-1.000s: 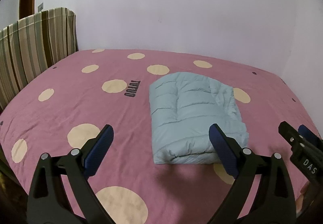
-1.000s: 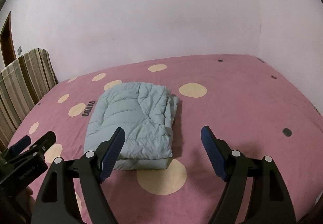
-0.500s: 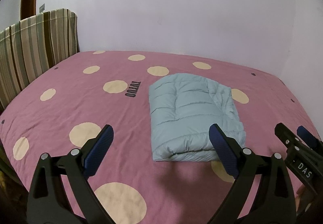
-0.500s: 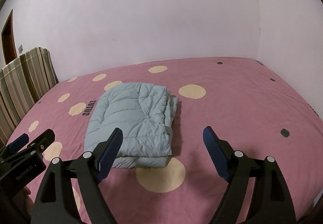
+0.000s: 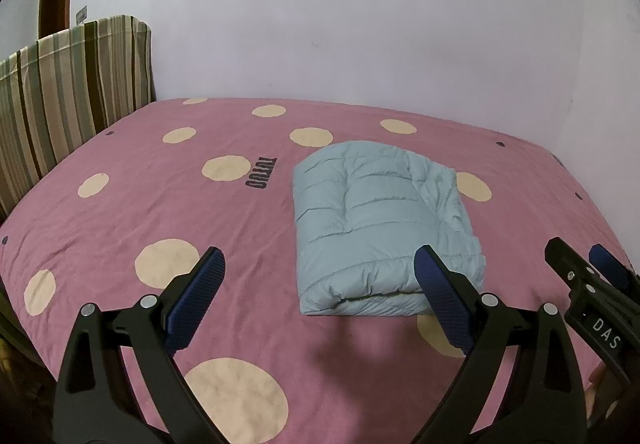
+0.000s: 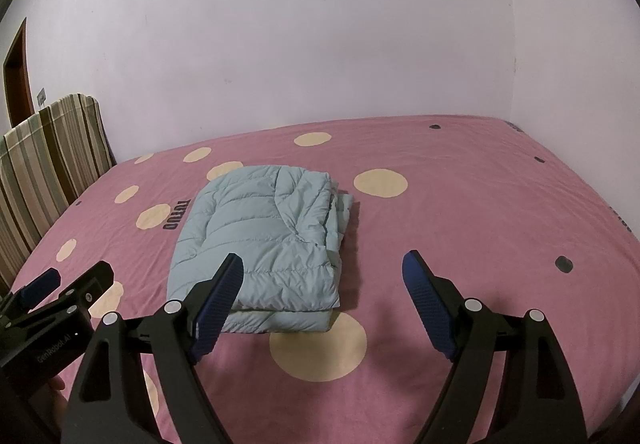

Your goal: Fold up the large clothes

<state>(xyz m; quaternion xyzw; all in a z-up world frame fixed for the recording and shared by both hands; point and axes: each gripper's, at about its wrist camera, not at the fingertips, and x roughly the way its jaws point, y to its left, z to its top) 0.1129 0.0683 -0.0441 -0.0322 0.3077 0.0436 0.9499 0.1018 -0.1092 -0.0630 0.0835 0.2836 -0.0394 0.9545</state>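
Folded jacket on the bed, both grippers held back from it.

In the left wrist view, the left gripper (image 5: 320, 280) is seen with its jaws spread wide and empty above the pink dotted bed (image 5: 120, 212); the folded pale blue puffer jacket (image 5: 380, 228) lies flat near the bed's middle, and the right gripper (image 5: 592, 284) is glimpsed at the right edge. In the right wrist view, the right gripper (image 6: 322, 280) is likewise released and empty, with the jacket (image 6: 264, 240) lying ahead to its left; whether the left gripper (image 6: 60, 284) is spread cannot be told here. A striped headboard (image 6: 44, 164) is seen at the left.

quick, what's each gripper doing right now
left gripper: open, holding nothing, above the bed near the folded jacket.
right gripper: open, holding nothing, also clear of the jacket.
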